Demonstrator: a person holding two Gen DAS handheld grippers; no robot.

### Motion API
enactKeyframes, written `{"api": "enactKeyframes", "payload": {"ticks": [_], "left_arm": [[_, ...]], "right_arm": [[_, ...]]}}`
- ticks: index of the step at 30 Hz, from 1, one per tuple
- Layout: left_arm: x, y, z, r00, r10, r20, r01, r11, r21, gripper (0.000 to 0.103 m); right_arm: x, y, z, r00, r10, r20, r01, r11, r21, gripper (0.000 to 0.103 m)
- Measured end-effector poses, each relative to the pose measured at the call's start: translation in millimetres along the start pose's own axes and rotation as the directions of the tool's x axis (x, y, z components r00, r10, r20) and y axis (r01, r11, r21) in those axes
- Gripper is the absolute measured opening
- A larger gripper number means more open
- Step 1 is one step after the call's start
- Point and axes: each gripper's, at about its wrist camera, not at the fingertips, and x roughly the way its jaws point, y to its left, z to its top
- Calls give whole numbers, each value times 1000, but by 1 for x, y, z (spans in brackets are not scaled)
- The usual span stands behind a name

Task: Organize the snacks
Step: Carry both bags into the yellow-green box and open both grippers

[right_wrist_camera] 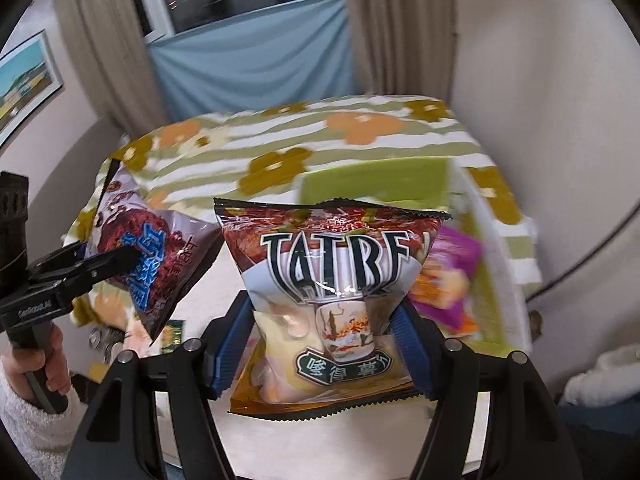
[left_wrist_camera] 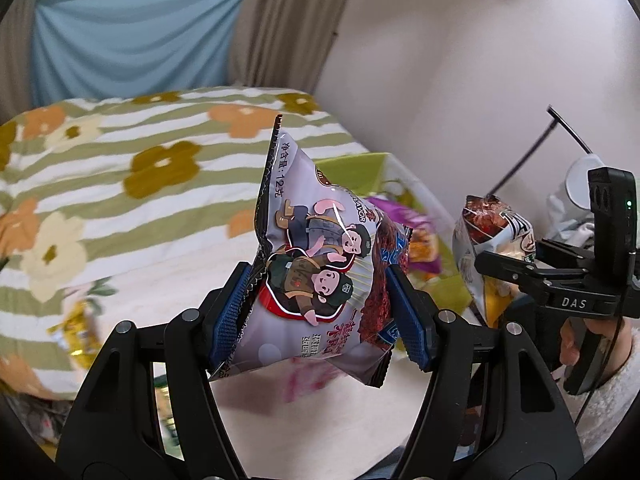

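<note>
Floral bedding (left_wrist_camera: 120,168) with green stripes fills the background under a blue cloth and beige curtains; a green box (left_wrist_camera: 360,168) sits at the bed's far right by the wall. Left wrist view: left gripper (left_wrist_camera: 320,316) has its jaws closed part-way on a pale cartoon snack bag (left_wrist_camera: 316,264), blue pads pressing both side edges so the bag bulges between them, held clear above the bed. The bag stands on end, its serrated black seam uppermost, print sideways; puffy, glossy, light, likely to slip if the squeeze eases. To the right, the right gripper (left_wrist_camera: 516,276) holds a second bag at a similar height. Judgement: both bags are lifted together so they can go to the box in one trip. Right wrist view: right gripper (right_wrist_camera: 320,340) is clamped part-way on the brown TATBE bag (right_wrist_camera: 332,280), pads at its lower sides, label upright and facing the camera. Behind it the green box (right_wrist_camera: 380,184) already contains a purple packet (right_wrist_camera: 448,276). Far left, the left gripper (right_wrist_camera: 116,264) grips the cartoon snack bag (right_wrist_camera: 152,256), tilted. Loose packets lie blurred on the bed below.
</note>
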Motion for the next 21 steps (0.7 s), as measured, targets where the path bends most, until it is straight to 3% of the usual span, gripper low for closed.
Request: {"api": "enactKeyframes", "payload": {"ticks": [6, 12, 14, 16, 21], "left_arm": [[52, -62, 4, 999, -27, -32, 26, 999, -26, 64], [108, -112, 3, 998, -12, -57, 10, 999, -46, 64], [120, -123, -1, 998, 34, -46, -36, 999, -40, 71], [130, -129, -5, 995, 93, -37, -94, 995, -39, 97], [132, -120, -26, 987, 152, -52, -158, 980, -123, 101]], "right_arm": [[-8, -63, -7, 1000, -28, 2, 28, 999, 28, 64], [-6, -115, -4, 1000, 5, -15, -5, 999, 44, 64], [-5, -126, -3, 1000, 18, -18, -17, 999, 46, 64], [-6, -136, -5, 999, 30, -20, -30, 999, 43, 64], [9, -151, -9, 996, 82, -47, -80, 996, 37, 64]]}}
